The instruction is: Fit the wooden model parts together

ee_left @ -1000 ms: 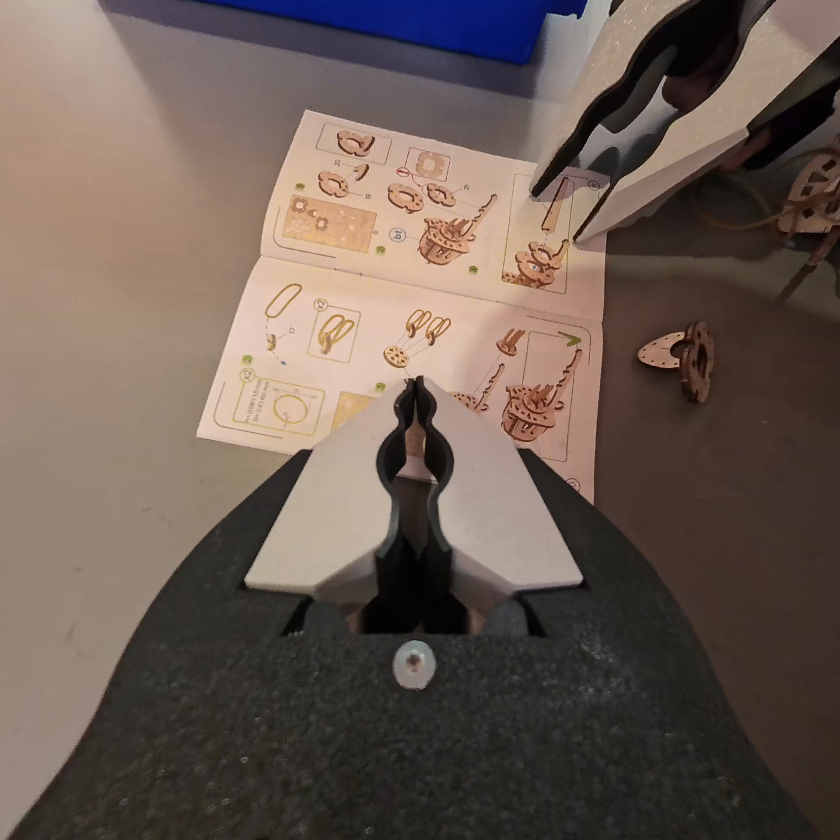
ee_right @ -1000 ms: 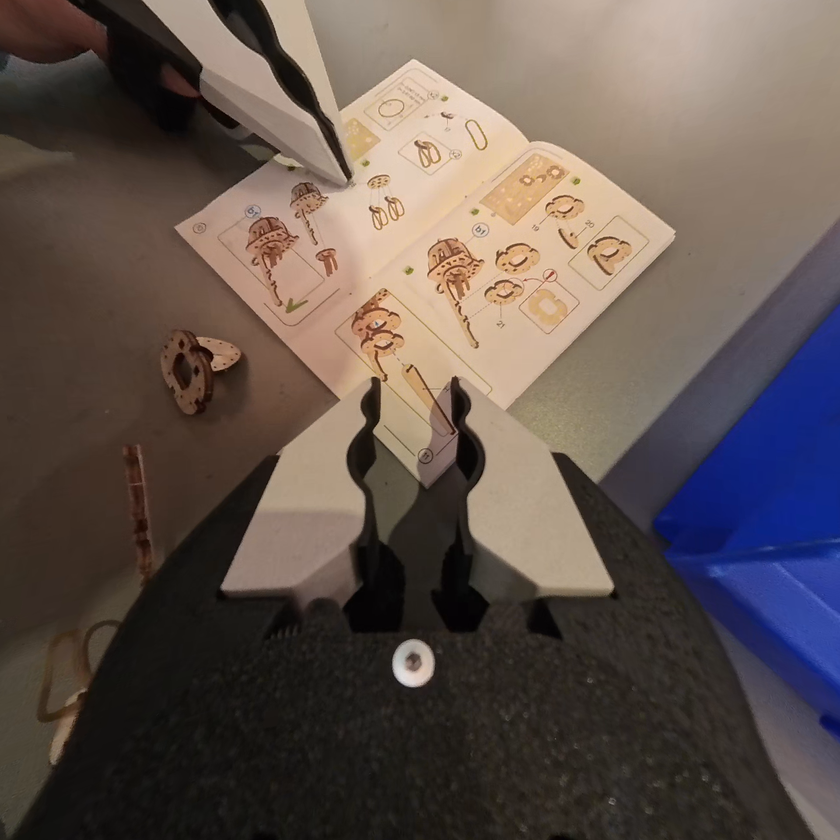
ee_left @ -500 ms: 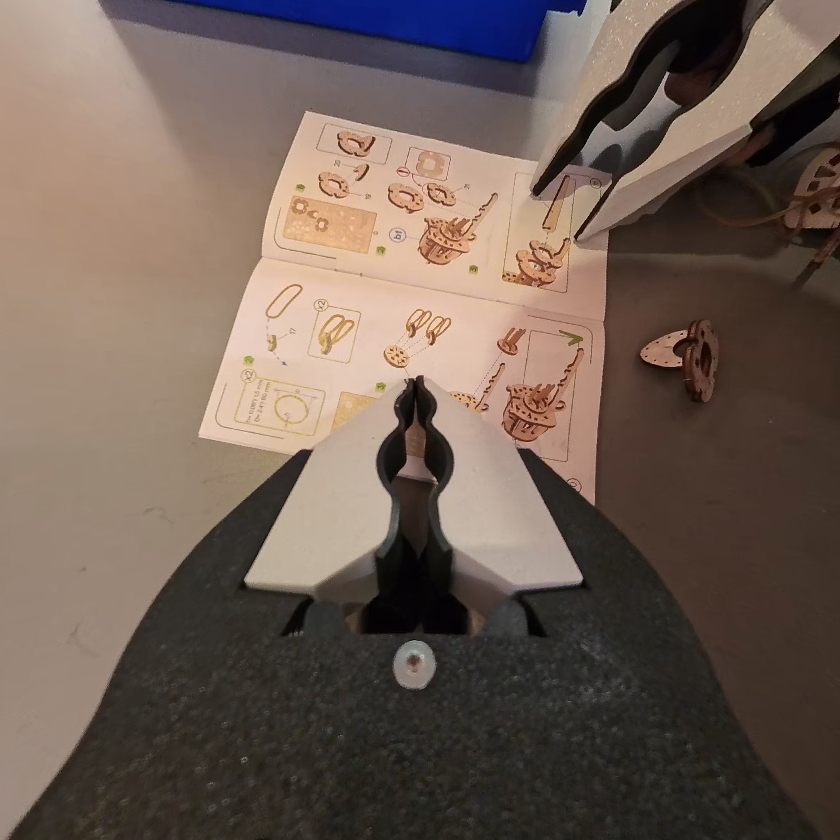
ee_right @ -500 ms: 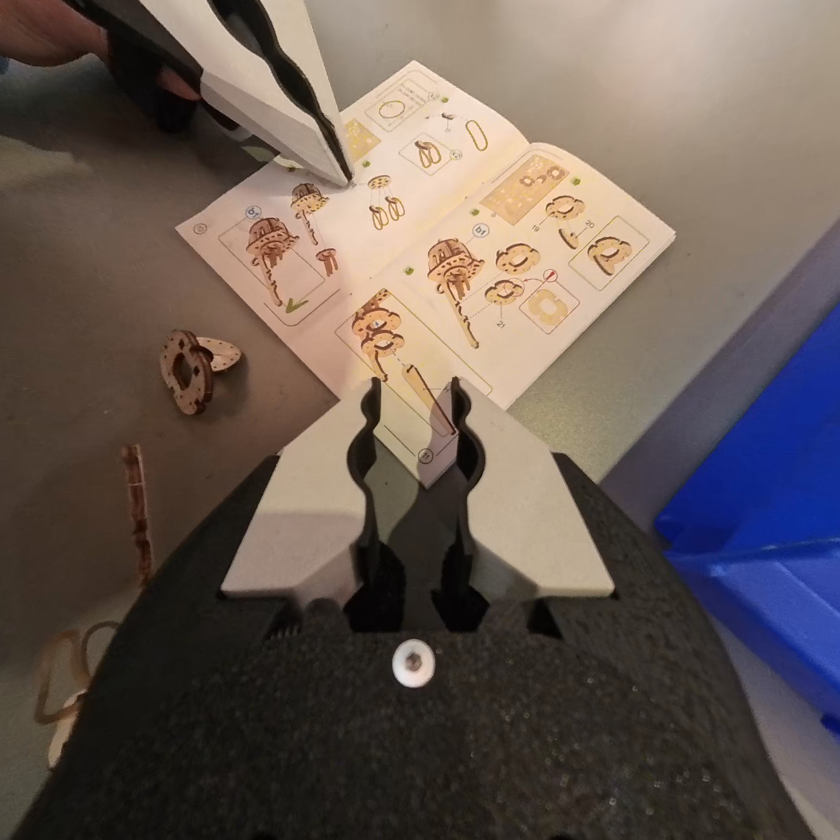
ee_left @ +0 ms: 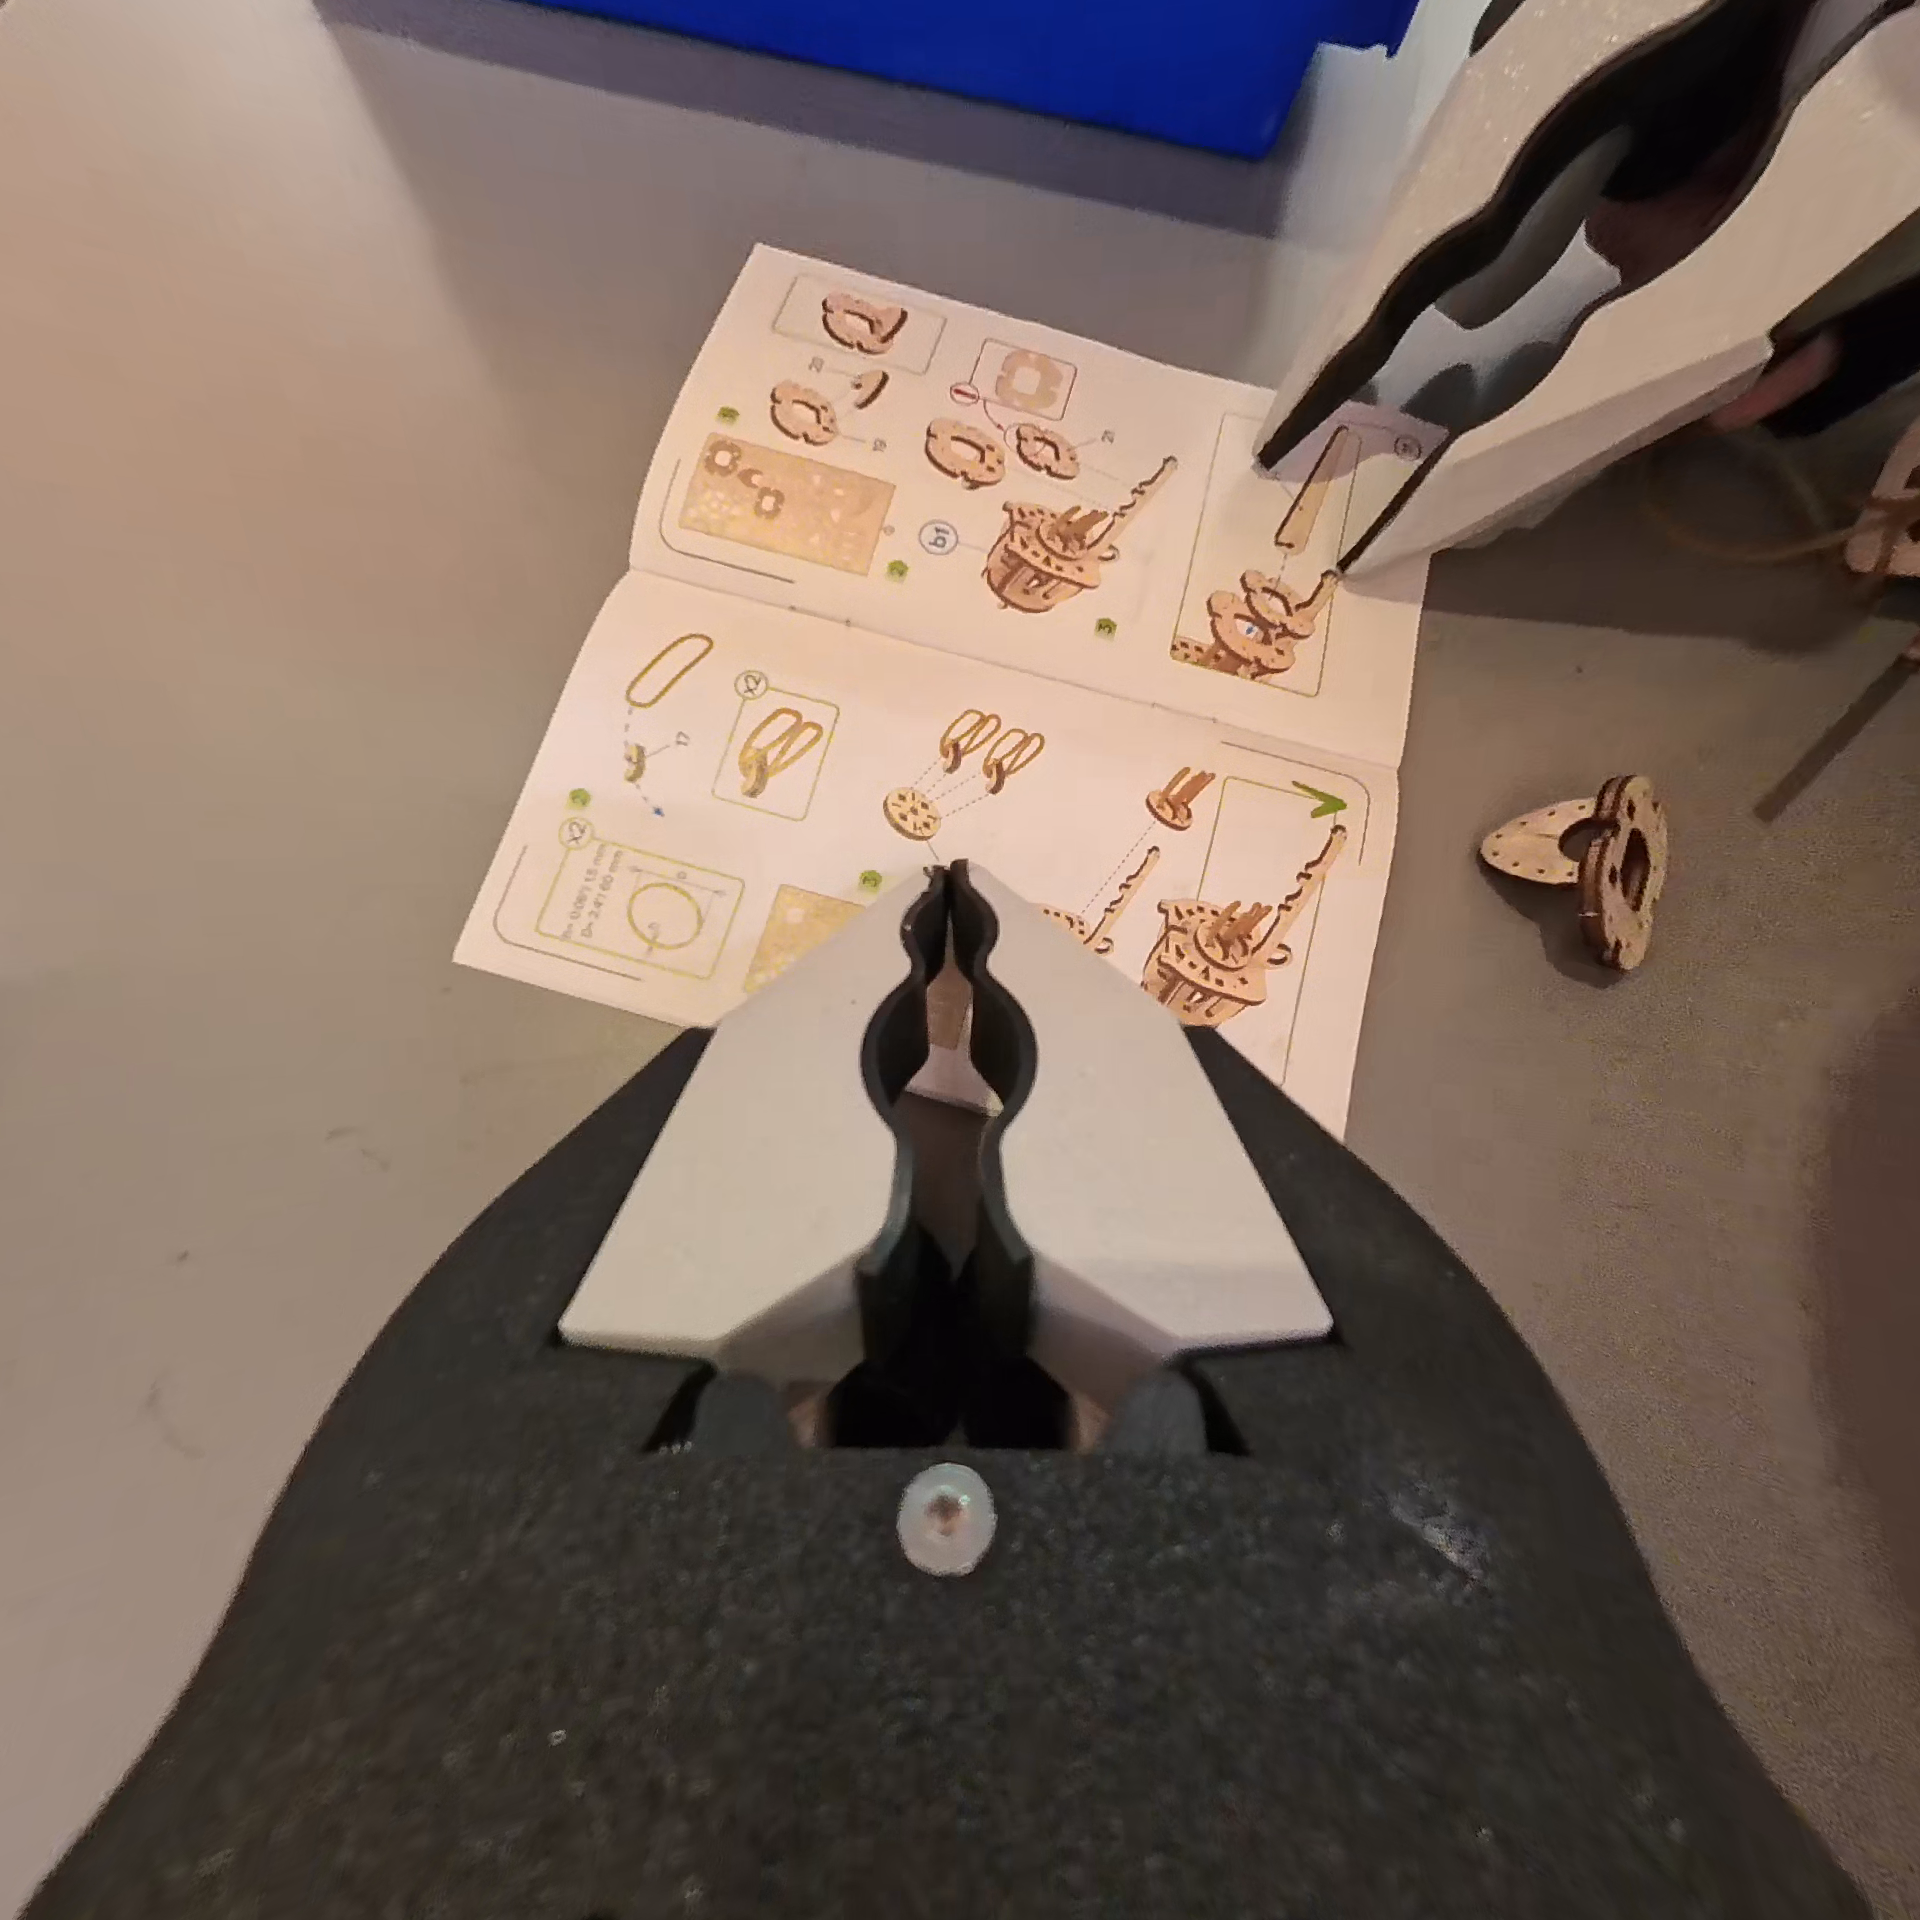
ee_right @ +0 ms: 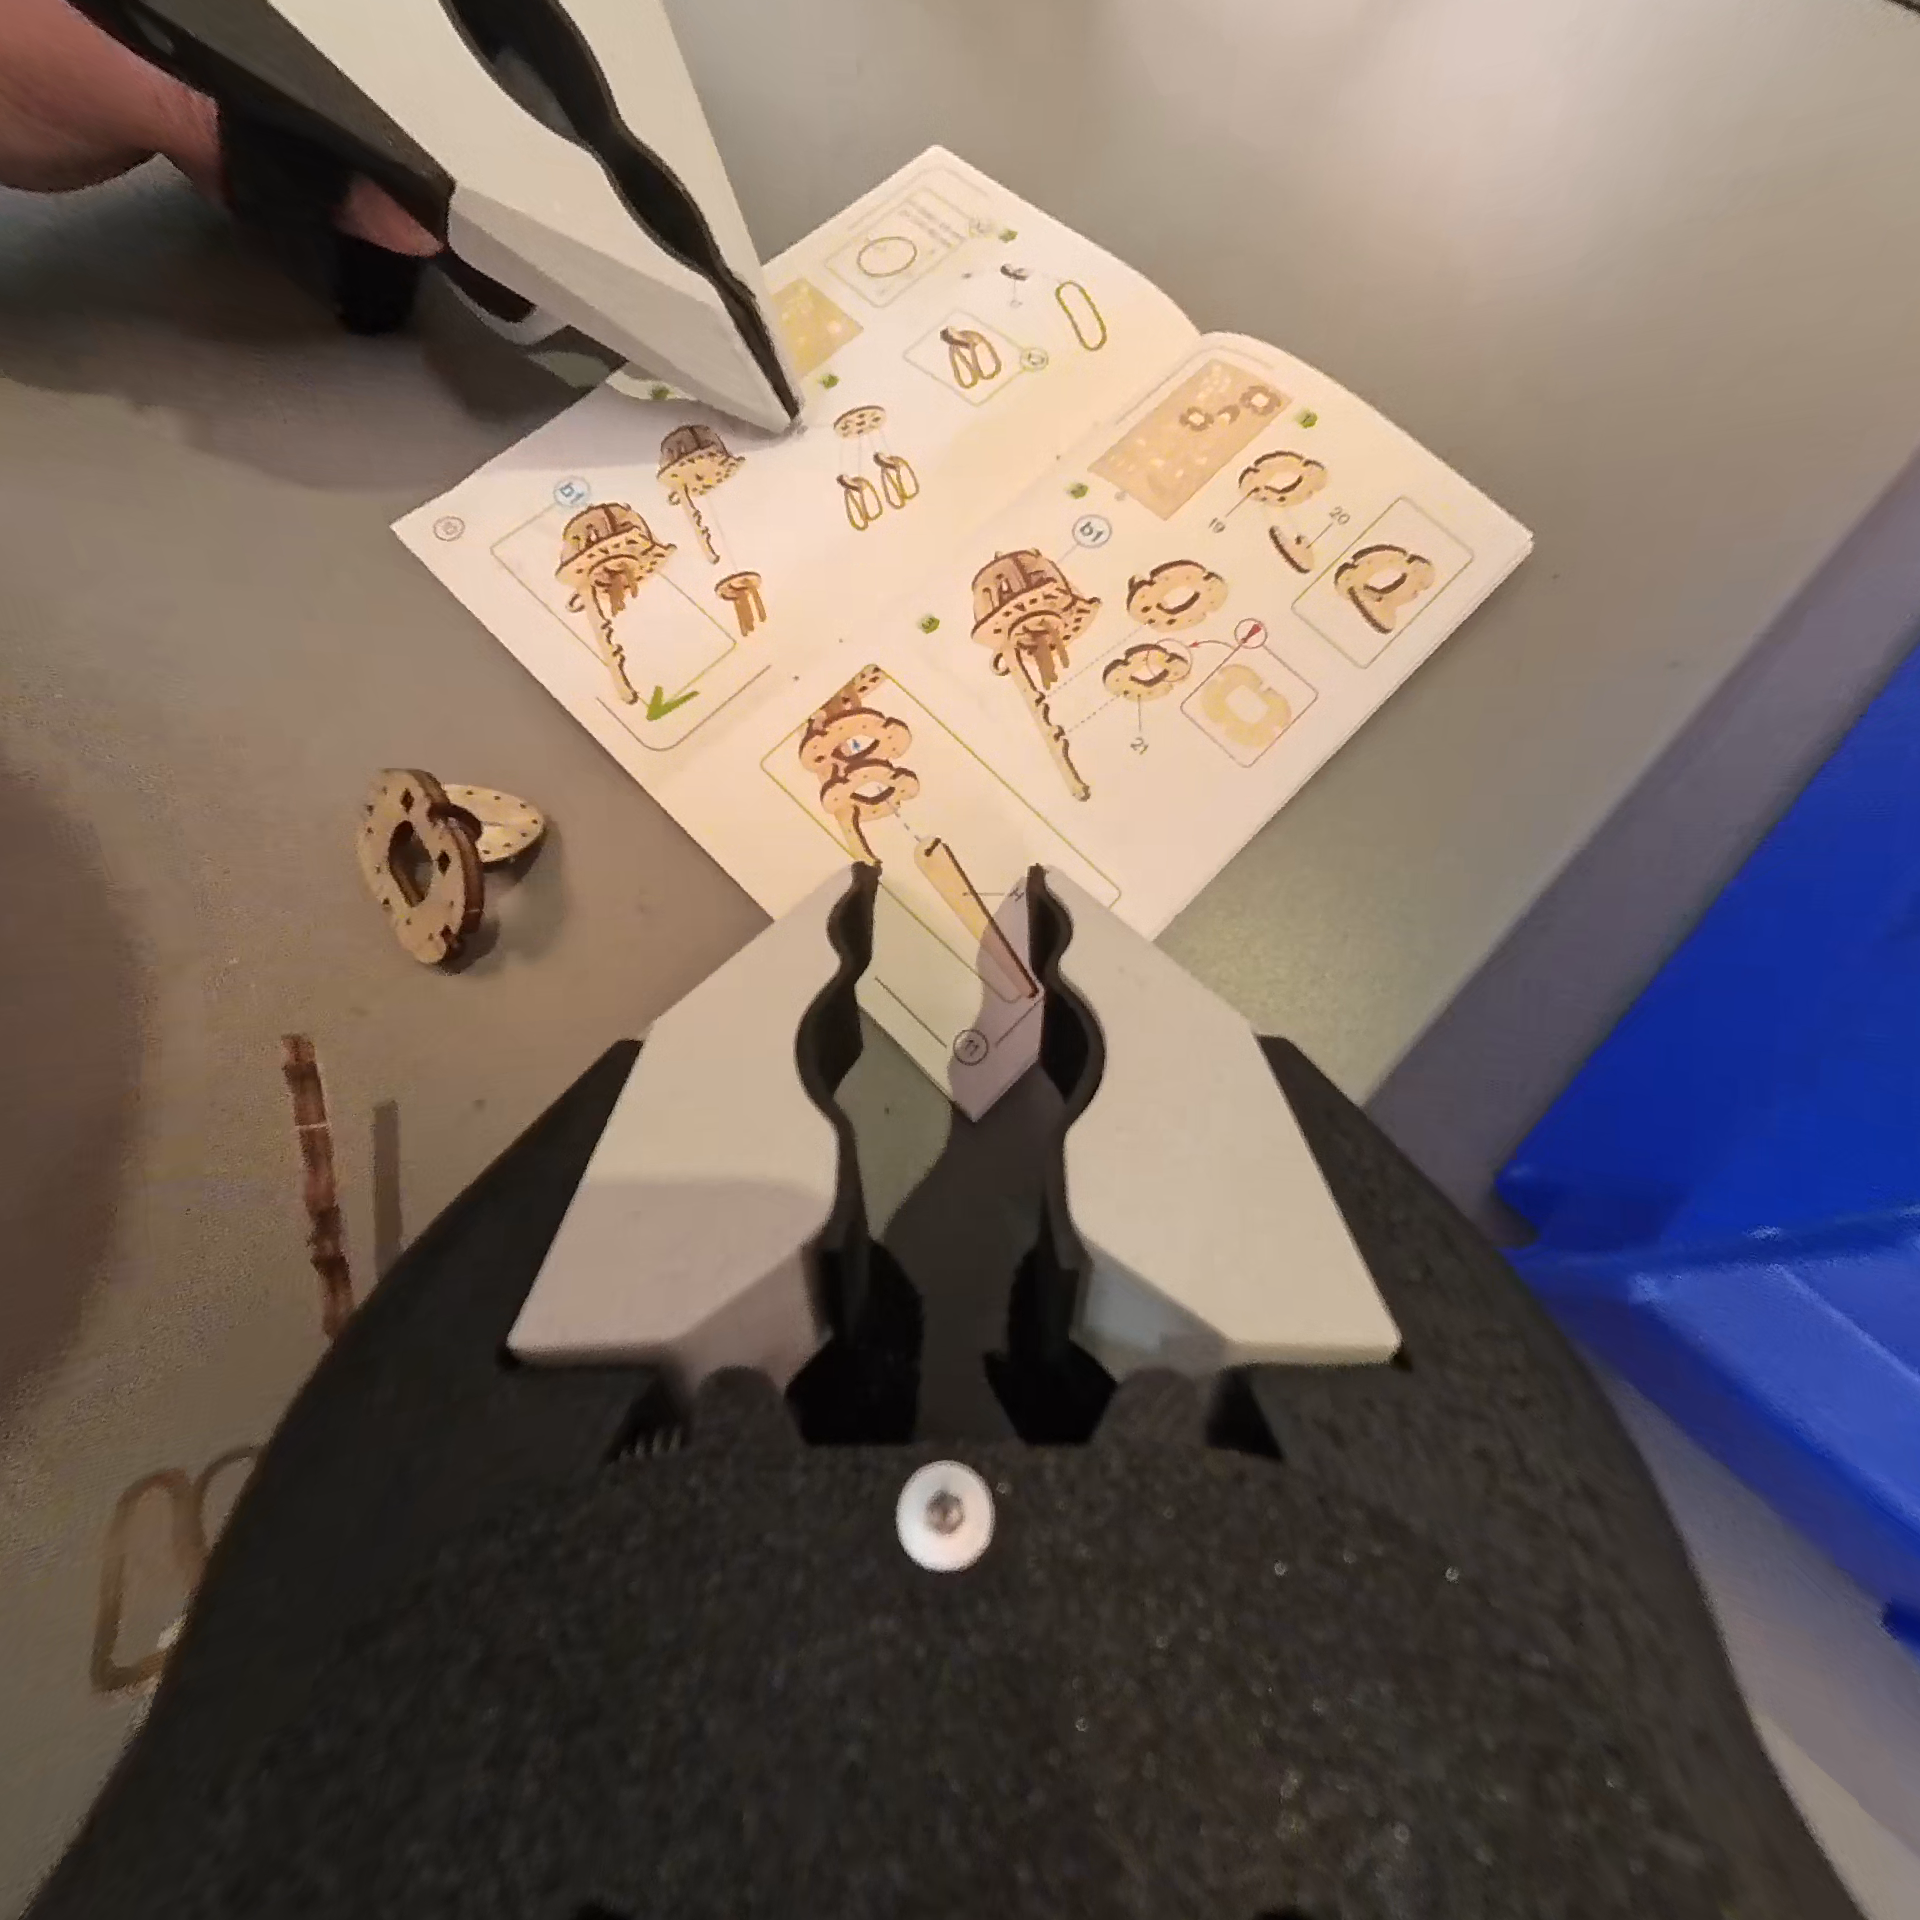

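A small wooden sub-assembly (ee_left: 1590,862), a flower-shaped ring joined to a perforated oval disc, lies on the grey table right of the open instruction sheet (ee_left: 831,623). It also shows in the right wrist view (ee_right: 442,847), left of the sheet (ee_right: 1039,540). My left gripper (ee_left: 948,873) is shut with nothing visibly held, its tips down on the sheet's near page; the right wrist view shows it too (ee_right: 784,421). My right gripper (ee_right: 951,878) is open and empty over the sheet's corner, also seen in the left wrist view (ee_left: 1304,516).
A blue bin (ee_left: 935,62) stands past the sheet and shows at the right of the right wrist view (ee_right: 1766,1143). A thin wooden stick (ee_right: 317,1174) and a rubber band (ee_right: 145,1558) lie near my right gripper. More wooden parts (ee_left: 1891,530) sit at the right edge. A hand (ee_right: 62,125) holds the left gripper. Tip to tip, the grippers are about 11 cm apart. From my right tips it is roughly 15 cm to the rubber band (ee_right: 145,1558); from my left, 20 cm.
Both grippers stay almost still on the sheet. The left wrist view has drifted slightly, so the sheet and the wooden piece sit a little farther right in it.
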A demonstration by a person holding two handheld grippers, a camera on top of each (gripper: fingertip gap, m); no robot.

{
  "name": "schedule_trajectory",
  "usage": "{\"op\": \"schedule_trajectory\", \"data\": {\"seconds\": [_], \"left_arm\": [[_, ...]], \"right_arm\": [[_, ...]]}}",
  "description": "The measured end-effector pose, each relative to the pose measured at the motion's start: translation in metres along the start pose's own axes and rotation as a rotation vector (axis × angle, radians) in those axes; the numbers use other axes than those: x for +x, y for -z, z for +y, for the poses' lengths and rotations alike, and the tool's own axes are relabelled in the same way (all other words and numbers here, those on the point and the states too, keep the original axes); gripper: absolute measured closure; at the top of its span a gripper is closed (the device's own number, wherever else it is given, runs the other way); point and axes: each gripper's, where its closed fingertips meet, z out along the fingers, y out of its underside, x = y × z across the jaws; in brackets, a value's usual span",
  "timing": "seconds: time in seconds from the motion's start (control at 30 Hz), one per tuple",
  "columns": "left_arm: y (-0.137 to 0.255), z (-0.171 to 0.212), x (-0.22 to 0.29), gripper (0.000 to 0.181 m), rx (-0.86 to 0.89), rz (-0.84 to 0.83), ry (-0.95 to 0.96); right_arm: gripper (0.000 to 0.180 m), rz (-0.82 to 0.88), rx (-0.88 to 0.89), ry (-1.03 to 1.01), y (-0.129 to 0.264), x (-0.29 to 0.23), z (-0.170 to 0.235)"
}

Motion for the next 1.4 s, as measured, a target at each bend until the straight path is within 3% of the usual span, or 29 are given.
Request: {"op": "schedule_trajectory", "data": {"seconds": [0.57, 0.7, 0.83, 1.1, 1.4], "left_arm": [[0.003, -0.001, 0.005, 0.175, 0.013, 0.029, -0.021], [0.014, -0.017, 0.014, 0.167, 0.08, 0.095, 0.05], [0.031, -0.043, 0.036, 0.167, 0.116, 0.113, -0.042], [0.042, -0.062, 0.099, 0.165, -0.002, 0.164, -0.343], [0.014, -0.016, 0.12, 0.163, -0.315, 0.27, -0.384]], "right_arm": [[0.15, 0.008, 0.005, 0.006, 0.0, 0.0, 0.0], [0.15, 0.009, 0.005, 0.007, 0.0, 0.0, 0.0], [0.15, 0.01, 0.006, 0.007, 0.0, 0.0, 0.0], [0.15, 0.009, 0.007, 0.006, 0.0, 0.0, 0.0], [0.15, 0.008, 0.009, 0.004, 0.0, 0.0, 0.0]]}}
